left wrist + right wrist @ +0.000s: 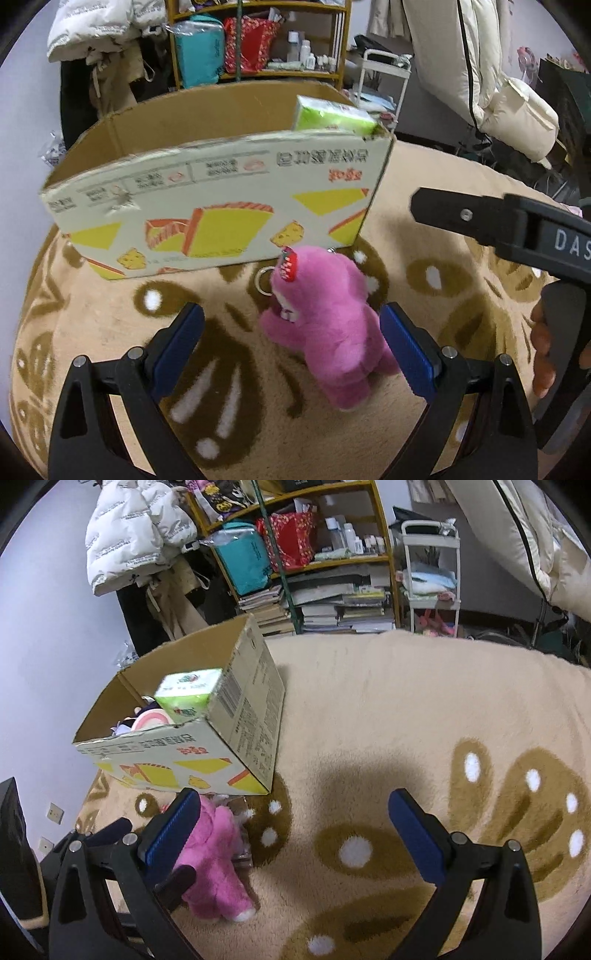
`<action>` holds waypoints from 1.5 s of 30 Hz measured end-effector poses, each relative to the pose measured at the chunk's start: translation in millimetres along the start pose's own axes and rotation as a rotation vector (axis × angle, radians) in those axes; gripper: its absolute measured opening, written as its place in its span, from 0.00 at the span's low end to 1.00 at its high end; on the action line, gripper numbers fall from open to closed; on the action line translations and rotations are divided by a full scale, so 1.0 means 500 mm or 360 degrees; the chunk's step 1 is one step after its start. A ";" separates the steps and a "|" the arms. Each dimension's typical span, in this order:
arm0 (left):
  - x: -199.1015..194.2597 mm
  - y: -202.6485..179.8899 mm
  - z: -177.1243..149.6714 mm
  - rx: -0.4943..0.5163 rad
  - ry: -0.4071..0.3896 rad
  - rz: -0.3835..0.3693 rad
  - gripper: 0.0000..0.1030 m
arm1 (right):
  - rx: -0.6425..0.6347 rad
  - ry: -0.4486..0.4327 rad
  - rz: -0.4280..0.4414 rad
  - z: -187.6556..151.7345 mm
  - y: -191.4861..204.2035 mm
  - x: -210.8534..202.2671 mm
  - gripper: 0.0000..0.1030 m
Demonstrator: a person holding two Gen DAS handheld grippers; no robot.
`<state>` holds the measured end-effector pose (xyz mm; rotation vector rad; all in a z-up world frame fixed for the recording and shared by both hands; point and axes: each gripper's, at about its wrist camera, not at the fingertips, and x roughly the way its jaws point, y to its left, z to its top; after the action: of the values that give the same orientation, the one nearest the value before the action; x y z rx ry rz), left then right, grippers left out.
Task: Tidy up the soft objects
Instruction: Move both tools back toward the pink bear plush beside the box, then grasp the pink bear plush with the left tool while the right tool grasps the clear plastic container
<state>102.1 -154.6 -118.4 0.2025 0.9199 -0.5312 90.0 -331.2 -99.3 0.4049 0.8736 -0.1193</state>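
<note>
The pink plush toy [325, 325] lies on the blanket [424, 221], just at 6 o'clock of the cardboard box [221, 206]; the left gripper [291, 343] has its jaws spread wide around the toy; the right gripper [291, 834] is spread wide too, holding nothing; a green tissue pack [190, 694] sits inside the box.

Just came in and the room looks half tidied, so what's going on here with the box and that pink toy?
A person is sorting soft things into a cardboard box on a patterned blanket. The left gripper is open around a pink plush lying in front of the box, not yet gripping it. The right gripper is open and empty beside it. A green tissue pack and other items already sit in the box.
</note>
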 end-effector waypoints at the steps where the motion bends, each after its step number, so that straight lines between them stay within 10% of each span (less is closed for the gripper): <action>1: 0.004 -0.004 0.001 0.0007 0.0003 -0.0008 0.93 | 0.0019 0.0015 -0.0008 -0.001 -0.002 0.007 1.00; 18: 0.068 -0.003 -0.002 -0.0062 0.0170 -0.0037 0.92 | 0.0009 0.0200 -0.0032 -0.025 0.014 0.075 0.99; 28: 0.073 0.008 -0.012 -0.0153 0.0225 -0.0222 0.68 | 0.0014 0.0219 -0.0027 -0.029 0.014 0.081 0.92; 37: 0.032 0.041 0.004 -0.0195 0.0163 -0.0031 0.62 | 0.0009 0.0224 -0.0018 -0.027 0.017 0.088 0.92; 45: 0.010 0.079 0.009 -0.0202 0.0151 0.0123 0.62 | -0.0053 0.0305 0.0139 -0.036 0.046 0.114 0.69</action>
<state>128.0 -124.5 -121.7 0.1484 1.0306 -0.3929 119.9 -299.6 -146.5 0.4275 1.0438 0.0152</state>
